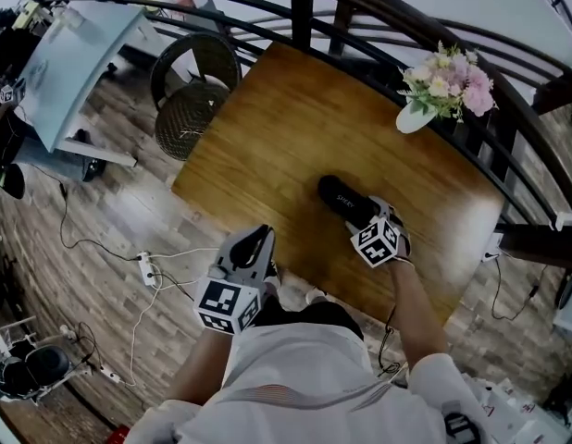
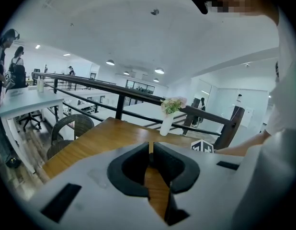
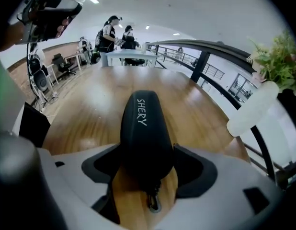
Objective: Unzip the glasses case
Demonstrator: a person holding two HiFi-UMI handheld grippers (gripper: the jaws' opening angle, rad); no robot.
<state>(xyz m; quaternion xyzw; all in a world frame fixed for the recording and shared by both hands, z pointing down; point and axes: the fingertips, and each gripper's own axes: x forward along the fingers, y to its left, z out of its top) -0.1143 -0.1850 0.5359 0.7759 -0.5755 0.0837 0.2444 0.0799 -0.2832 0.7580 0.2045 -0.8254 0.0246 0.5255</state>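
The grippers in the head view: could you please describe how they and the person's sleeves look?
The left gripper and right gripper each have a light grey body, black curved pads and a cube with black-and-white square markers. The person wears a white short-sleeved top.

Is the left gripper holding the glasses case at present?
No, the left gripper has its jaws shut on nothing; the glasses case lies between the jaws of the right gripper.
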